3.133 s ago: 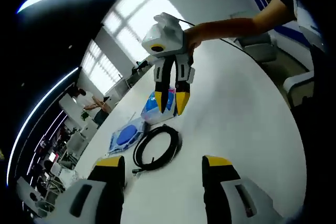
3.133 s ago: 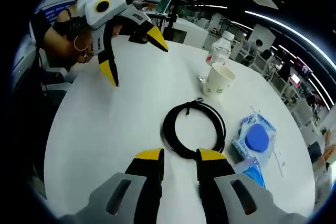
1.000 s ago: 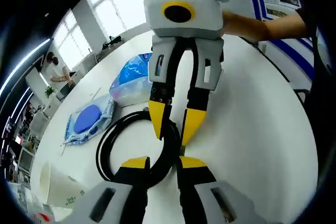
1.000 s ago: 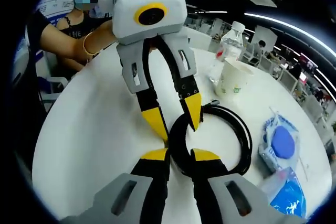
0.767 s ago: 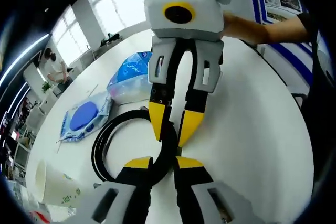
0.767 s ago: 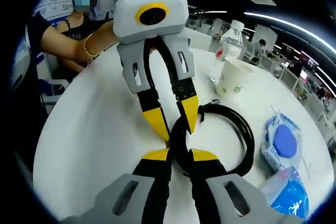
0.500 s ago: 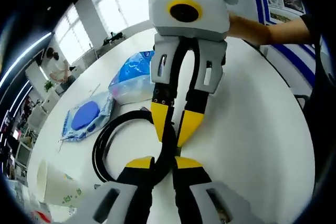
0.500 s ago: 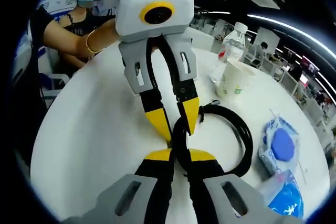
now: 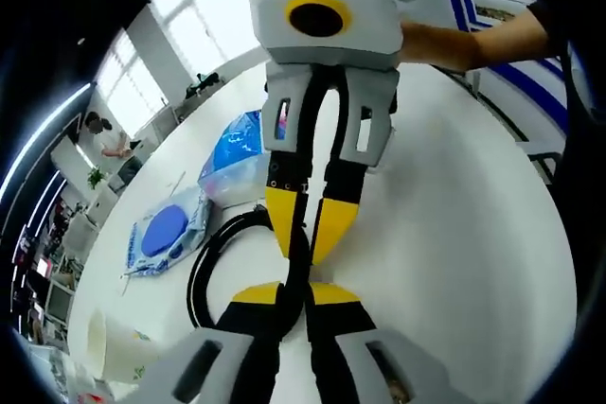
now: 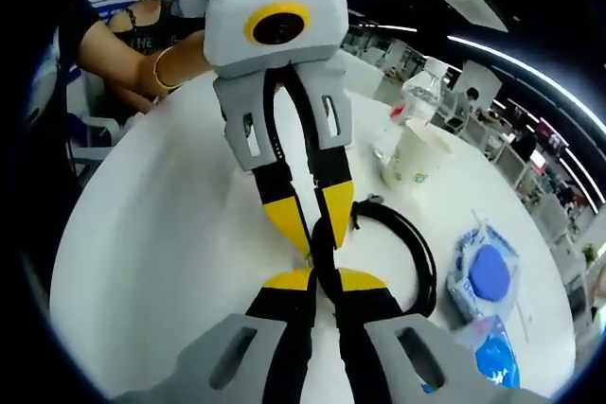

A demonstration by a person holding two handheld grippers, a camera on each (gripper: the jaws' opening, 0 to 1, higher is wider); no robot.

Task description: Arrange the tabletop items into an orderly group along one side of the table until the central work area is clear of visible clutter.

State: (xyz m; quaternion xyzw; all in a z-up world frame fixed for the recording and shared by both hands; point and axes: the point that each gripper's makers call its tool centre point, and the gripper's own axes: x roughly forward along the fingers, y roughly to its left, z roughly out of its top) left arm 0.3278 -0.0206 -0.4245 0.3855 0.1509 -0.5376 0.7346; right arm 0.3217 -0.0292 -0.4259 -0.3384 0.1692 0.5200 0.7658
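While both grippers meet nose to nose over the white table [image 10: 161, 234], each pinches the black cable coil [image 10: 409, 253] — the left gripper [image 9: 294, 293] clamps one side of the loop, the right gripper [image 10: 324, 280] the same strand. Blue packets [image 9: 166, 234] and a paper cup [image 10: 413, 167] lie nearby.

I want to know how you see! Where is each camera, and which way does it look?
Left gripper view: rides the left gripper, looking along its jaws at the black cable, right gripper, and the person's forearm.
Right gripper view: rides the right gripper, facing the left gripper, paper cup, and wrist.
Both share the cable, both grippers, and the white table.
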